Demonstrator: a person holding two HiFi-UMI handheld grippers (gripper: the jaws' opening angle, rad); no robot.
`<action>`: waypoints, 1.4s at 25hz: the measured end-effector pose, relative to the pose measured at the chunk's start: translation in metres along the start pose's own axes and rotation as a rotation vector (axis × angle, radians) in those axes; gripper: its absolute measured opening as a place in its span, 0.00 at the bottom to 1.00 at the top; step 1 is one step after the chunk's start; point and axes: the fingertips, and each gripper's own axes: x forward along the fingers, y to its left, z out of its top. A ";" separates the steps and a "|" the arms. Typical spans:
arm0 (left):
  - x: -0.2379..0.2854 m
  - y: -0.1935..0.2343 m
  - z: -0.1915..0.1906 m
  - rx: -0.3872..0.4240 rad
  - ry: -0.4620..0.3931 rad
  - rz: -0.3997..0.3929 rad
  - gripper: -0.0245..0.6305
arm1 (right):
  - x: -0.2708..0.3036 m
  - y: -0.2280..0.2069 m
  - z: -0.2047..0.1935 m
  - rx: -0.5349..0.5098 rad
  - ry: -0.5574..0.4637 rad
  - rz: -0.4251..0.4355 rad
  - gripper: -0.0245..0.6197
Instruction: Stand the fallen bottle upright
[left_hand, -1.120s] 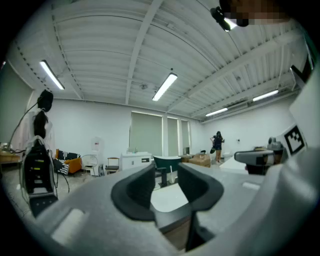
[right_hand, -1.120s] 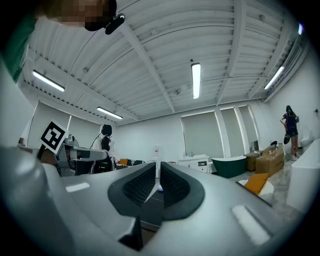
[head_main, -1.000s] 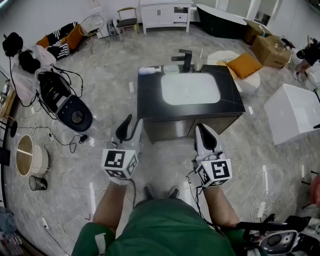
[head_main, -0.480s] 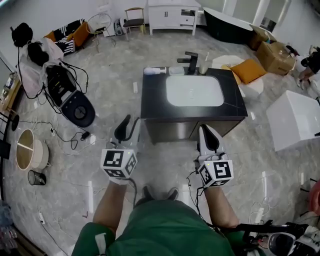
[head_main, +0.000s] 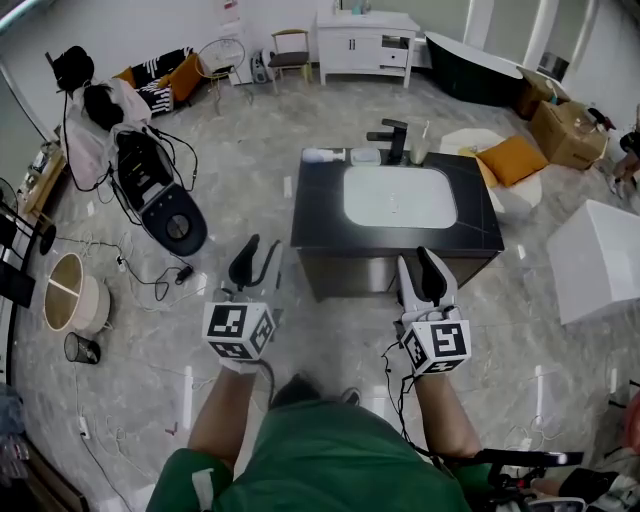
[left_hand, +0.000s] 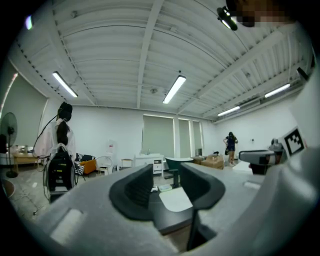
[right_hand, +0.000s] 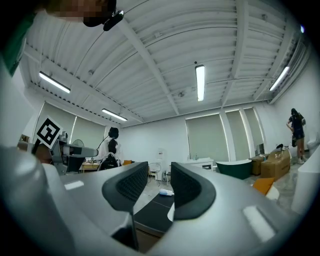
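A white bottle (head_main: 322, 155) lies on its side at the back left of a black vanity top (head_main: 318, 215), left of the black faucet (head_main: 395, 135) and behind the white basin (head_main: 398, 197). It shows small and far between the jaws in the right gripper view, bottle (right_hand: 165, 192). My left gripper (head_main: 256, 262) is held level in front of the vanity's left corner, open and empty. My right gripper (head_main: 427, 276) is near the front right edge; its jaws are opening with nothing between them. Both stand well short of the bottle.
A soap dish (head_main: 365, 156) and a cup (head_main: 418, 152) flank the faucet. On the floor are a black toilet (head_main: 165, 215) with cables at left, a round bin (head_main: 65, 300), a white box (head_main: 600, 260) at right and an orange cushion (head_main: 510, 160).
The vanity has shifted right and slightly down in the head view. Both grippers have edged a little toward it, and the right gripper's jaws look wider apart.
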 end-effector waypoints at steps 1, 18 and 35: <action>0.000 0.001 -0.001 0.001 0.006 0.003 0.29 | 0.001 0.001 -0.001 0.007 0.001 0.006 0.24; 0.130 0.086 -0.030 -0.076 0.019 -0.058 0.29 | 0.122 -0.034 -0.024 0.006 0.064 -0.079 0.24; 0.237 0.244 -0.056 -0.111 0.007 -0.129 0.29 | 0.306 0.001 -0.052 -0.007 0.150 -0.106 0.23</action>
